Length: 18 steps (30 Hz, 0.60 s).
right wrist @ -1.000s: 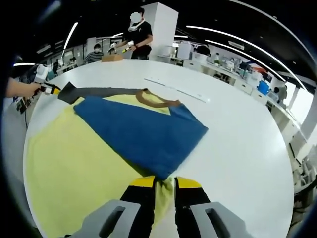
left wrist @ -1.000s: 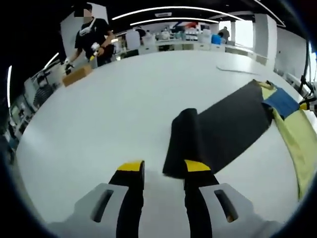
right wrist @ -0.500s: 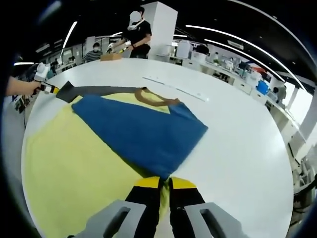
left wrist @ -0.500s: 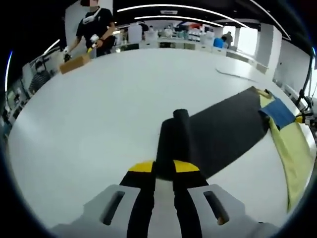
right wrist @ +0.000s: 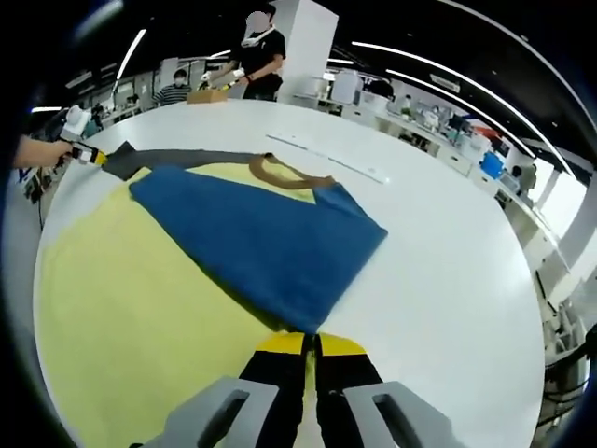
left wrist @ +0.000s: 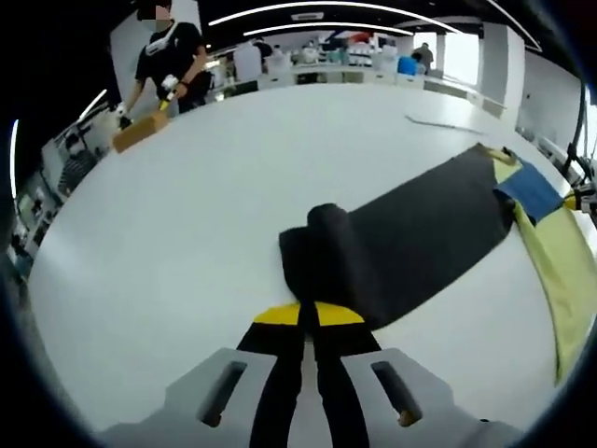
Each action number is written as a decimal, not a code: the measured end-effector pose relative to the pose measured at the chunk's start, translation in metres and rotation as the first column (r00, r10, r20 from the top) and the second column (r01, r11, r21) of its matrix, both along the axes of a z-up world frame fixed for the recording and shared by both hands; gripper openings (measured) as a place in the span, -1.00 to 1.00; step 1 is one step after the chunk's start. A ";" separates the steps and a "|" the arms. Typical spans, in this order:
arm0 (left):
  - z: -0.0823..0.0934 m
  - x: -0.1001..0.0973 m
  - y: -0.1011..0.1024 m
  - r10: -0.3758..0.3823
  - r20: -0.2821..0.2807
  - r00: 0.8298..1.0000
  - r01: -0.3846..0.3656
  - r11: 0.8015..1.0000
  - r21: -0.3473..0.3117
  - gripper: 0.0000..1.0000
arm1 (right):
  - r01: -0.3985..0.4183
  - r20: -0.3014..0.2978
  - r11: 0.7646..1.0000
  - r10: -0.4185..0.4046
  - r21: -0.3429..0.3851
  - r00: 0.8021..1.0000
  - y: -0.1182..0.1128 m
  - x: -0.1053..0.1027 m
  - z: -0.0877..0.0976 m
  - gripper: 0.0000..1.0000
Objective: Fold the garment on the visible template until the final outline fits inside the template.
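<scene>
The garment [right wrist: 140, 280] is lying spread on the white bench [right wrist: 438, 252], a yellow body with a blue panel [right wrist: 261, 238] folded over it, a brown collar [right wrist: 289, 179] at its far edge and a dark grey sleeve [left wrist: 410, 247] stretching away to the left. In the right gripper view the right hand-held gripper [right wrist: 310, 343] is sitting at the near edge of the garment with its yellow-tipped jaws pressed together, pinching the cloth where the near corner of the blue panel is meeting the yellow. In the left gripper view the left hand-held gripper [left wrist: 308, 314] is showing its jaws closed tight on the rolled near end of the dark grey sleeve, which is bunching up into a small hump just beyond the tips; the sleeve is running from there toward the far right, where the blue and yellow cloth are joining it. In the right gripper view the left hand-held gripper is appearing at the far left, held in a person's hand [right wrist: 37, 152] at the sleeve's tip. A long thin strip [right wrist: 326, 161] is lying on the bench beyond the collar. At the far side of the bench a person in black [left wrist: 173, 61] is handling a brown box [left wrist: 140, 133].
</scene>
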<state>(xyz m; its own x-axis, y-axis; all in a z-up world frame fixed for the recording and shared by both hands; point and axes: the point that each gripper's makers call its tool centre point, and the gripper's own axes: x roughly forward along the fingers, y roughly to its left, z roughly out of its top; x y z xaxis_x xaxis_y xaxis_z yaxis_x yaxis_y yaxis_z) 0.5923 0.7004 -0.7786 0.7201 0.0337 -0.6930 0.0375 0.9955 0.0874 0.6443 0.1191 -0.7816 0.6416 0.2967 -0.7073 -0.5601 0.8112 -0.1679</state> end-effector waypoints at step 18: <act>0.010 -0.006 0.013 0.200 0.074 0.977 -0.196 0.979 -0.058 -1.00 | -0.001 -0.013 0.999 0.001 -0.053 1.000 -0.012 0.001 -0.005 -1.00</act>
